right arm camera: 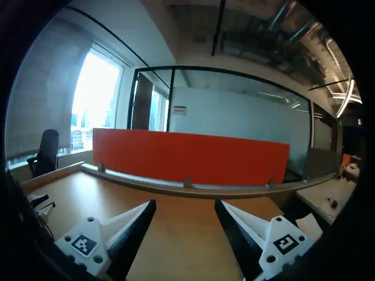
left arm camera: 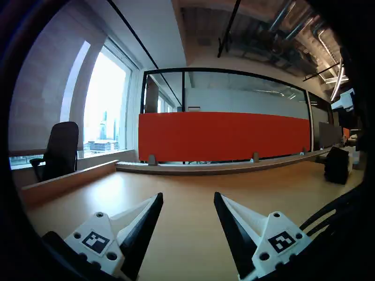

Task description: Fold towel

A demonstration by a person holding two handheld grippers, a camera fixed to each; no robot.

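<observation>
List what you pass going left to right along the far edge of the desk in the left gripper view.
In order: black office chair → window → orange divider panel → black object standing on the wooden desk.

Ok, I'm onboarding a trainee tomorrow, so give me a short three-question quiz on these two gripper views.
1. True or false: the fingers of the left gripper are pressed together.
2. Multiple choice: what colour is the divider panel behind the desk? A) blue B) orange-red C) green
3. Fill in: beside the window stands a black office ____.

Key
1. False: they stand apart above the desk.
2. B
3. chair
</observation>
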